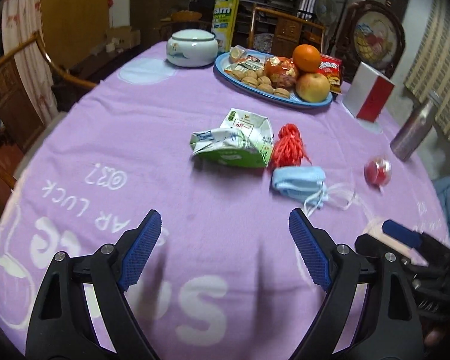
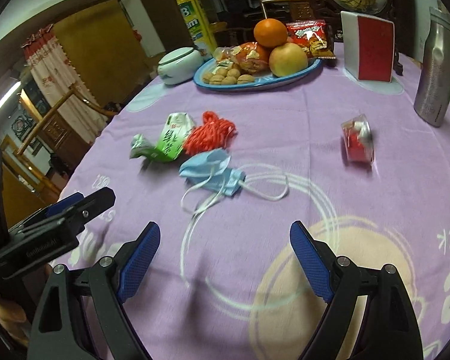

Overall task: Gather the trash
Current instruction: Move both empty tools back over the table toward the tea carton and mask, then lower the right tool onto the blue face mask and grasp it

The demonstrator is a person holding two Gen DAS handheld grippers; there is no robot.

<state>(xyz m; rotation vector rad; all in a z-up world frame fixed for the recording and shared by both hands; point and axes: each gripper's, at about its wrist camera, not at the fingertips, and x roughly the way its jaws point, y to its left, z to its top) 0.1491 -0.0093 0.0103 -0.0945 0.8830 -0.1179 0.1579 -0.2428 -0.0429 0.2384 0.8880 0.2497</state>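
Observation:
A crushed green-and-white drink carton (image 1: 234, 144) (image 2: 165, 138) lies mid-table on the purple cloth. A red string bundle (image 1: 288, 145) (image 2: 211, 133) lies beside it. A crumpled blue face mask (image 1: 300, 184) (image 2: 213, 174) with white loops lies in front of them. A small clear cup with red inside (image 1: 377, 170) (image 2: 358, 142) lies on its side to the right. My left gripper (image 1: 225, 222) is open and empty, short of the carton. My right gripper (image 2: 225, 234) is open and empty, short of the mask; it also shows at the lower right of the left wrist view (image 1: 405, 237).
A blue plate (image 1: 225, 73) (image 2: 285, 82) with fruit, walnuts and snacks stands at the back. A white lidded jar (image 1: 192, 48) (image 2: 178, 66), a yellow can (image 1: 226, 9), a red-and-white box (image 1: 369, 91) (image 2: 369, 48) and a steel flask (image 1: 412, 133) (image 2: 436, 66) stand around it. Wooden chairs stand to the left.

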